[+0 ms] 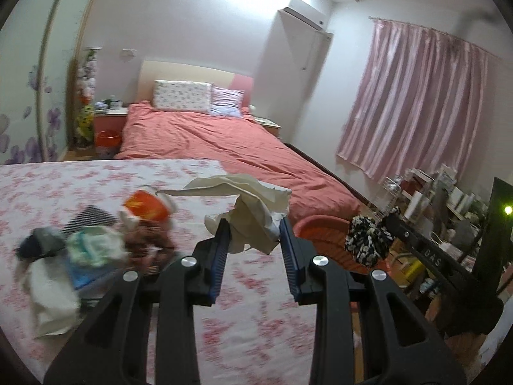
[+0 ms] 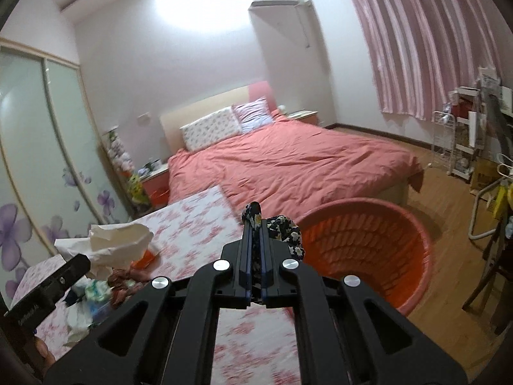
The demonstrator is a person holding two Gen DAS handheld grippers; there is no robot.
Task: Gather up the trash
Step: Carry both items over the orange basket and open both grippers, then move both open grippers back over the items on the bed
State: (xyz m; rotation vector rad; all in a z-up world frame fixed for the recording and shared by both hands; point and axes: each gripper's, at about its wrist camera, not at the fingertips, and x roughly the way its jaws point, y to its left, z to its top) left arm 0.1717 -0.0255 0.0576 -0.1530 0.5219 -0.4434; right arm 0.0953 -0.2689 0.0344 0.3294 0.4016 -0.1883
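My left gripper (image 1: 254,228) is shut on a crumpled white tissue (image 1: 253,199), which sticks up and flops out above the blue pads. It hangs over the table's right part. My right gripper (image 2: 255,223) is shut on a black floral cloth scrap (image 2: 288,232); the scrap bulges out to the right of the closed pads. The same scrap (image 1: 368,240) shows at the right of the left wrist view. Just right of and below the right gripper stands a red woven basket (image 2: 368,250) on the floor. A pile of trash (image 1: 89,250) with an orange paper cup (image 1: 147,207) lies on the table's left part.
The table wears a pink floral cover (image 1: 96,179). Beyond it is a bed with a salmon duvet (image 2: 304,160). A small red bin (image 1: 107,142) stands by the nightstand. Cluttered shelves (image 2: 465,141) and a chair line the right side, and wooden floor (image 2: 449,199) surrounds the basket.
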